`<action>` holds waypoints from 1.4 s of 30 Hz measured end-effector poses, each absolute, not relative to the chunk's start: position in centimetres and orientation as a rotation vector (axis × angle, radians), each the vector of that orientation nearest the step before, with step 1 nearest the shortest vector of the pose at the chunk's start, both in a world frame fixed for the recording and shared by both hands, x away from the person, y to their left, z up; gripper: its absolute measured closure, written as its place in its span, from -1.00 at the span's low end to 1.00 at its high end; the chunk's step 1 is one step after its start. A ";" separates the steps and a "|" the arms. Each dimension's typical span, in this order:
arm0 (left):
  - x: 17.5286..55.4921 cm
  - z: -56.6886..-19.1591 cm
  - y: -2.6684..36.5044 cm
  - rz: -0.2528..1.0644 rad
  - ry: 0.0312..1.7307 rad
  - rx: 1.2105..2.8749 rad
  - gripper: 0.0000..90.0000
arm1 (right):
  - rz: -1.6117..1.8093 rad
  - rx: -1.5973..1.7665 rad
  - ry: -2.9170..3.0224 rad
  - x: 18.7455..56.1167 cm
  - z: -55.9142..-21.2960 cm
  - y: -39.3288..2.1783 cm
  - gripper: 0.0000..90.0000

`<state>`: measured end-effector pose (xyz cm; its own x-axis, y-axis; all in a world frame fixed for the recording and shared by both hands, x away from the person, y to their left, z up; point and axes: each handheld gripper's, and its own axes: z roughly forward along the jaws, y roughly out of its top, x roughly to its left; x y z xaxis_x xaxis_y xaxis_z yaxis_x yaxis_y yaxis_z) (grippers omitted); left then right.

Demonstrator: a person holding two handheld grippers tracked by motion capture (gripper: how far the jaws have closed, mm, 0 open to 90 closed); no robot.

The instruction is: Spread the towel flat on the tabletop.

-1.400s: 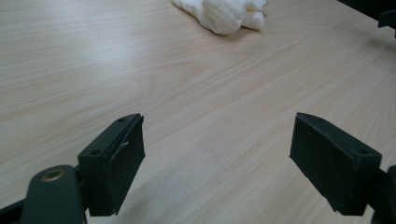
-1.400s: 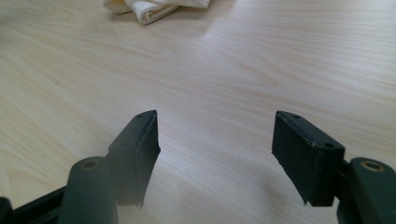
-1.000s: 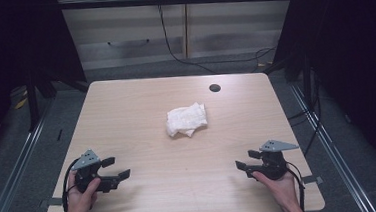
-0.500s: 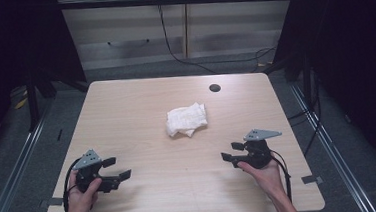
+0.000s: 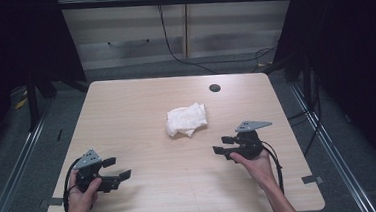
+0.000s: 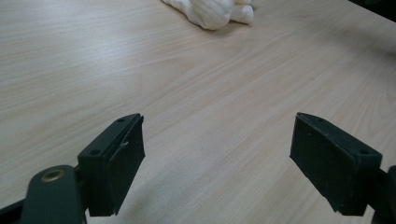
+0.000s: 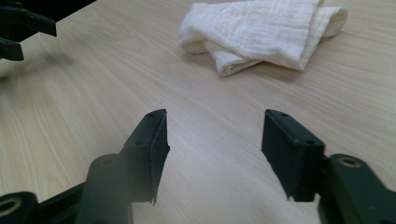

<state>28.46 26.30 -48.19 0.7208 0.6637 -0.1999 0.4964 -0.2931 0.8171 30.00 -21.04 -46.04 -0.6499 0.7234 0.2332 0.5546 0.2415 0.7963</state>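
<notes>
At the table's (image 5: 132,200) centre lies the crumpled white cloth (image 5: 187,120), long axis running roughly three to nine o'clock. Your right gripper (image 5: 218,146) is nearer, cloth at its eleven o'clock, jaws apart, just narrowing, nothing between. Your left gripper (image 5: 116,169) sits farther, released and empty.

High view: fixed above the person's edge of the wooden table (image 5: 142,119), facing forward and down, far enough to take in the whole top with the crumpled white cloth (image 5: 187,120) near its middle. Left gripper view: low over the tabletop, looking along its own jaws toward the cloth (image 6: 212,10), which sits far off at the top edge. Right gripper view: equally low, closer to the cloth (image 7: 261,32). All three share the cloth and the wood around it.
</notes>
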 end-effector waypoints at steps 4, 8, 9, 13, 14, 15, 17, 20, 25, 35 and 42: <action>28.6 -48.2 26.3 0.214 0.894 1.956 -0.61 | 1.388 1.209 2.317 30.7 -46.0 -20.6 0.00; 28.5 -48.2 26.4 0.215 0.890 1.955 -0.61 | 1.383 1.186 2.340 31.9 -45.9 -19.9 0.05; 28.5 -48.2 26.4 0.215 0.890 1.955 -0.61 | 1.383 1.186 2.340 31.9 -45.9 -19.9 0.05; 28.5 -48.2 26.3 0.213 0.887 1.955 -0.61 | 1.368 1.174 2.353 33.1 -45.3 -19.3 0.05; 28.5 -48.2 26.3 0.213 0.887 1.955 -0.61 | 1.365 1.172 2.358 33.3 -45.2 -19.2 0.06; 28.5 -48.2 26.4 0.212 0.886 1.956 -0.61 | 1.365 1.172 2.358 33.3 -45.2 -19.2 0.06; 28.5 -48.2 26.4 0.212 0.887 1.954 -0.61 | 1.371 1.165 2.369 34.0 -45.1 -19.1 0.08; 28.5 -48.2 26.4 0.212 0.888 1.955 -0.61 | 1.369 1.150 2.410 34.9 -45.1 -18.8 0.01; 28.5 -48.2 26.3 0.212 0.890 1.957 -0.61 | 1.335 1.130 2.444 36.5 -44.8 -17.7 -0.04; 28.5 -48.1 26.5 0.217 0.888 1.949 -0.61 | 1.317 1.105 2.464 39.1 -44.0 -16.7 -0.03; 28.9 -48.2 25.9 0.212 0.872 1.969 -0.61 | 1.288 1.086 2.498 40.8 -43.4 -15.6 0.07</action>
<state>28.89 25.86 -48.22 0.7318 0.6529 -0.1954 0.4908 -0.3059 0.8158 40.82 -15.60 -43.41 -0.7330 0.6501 0.2003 0.5401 0.3772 0.7523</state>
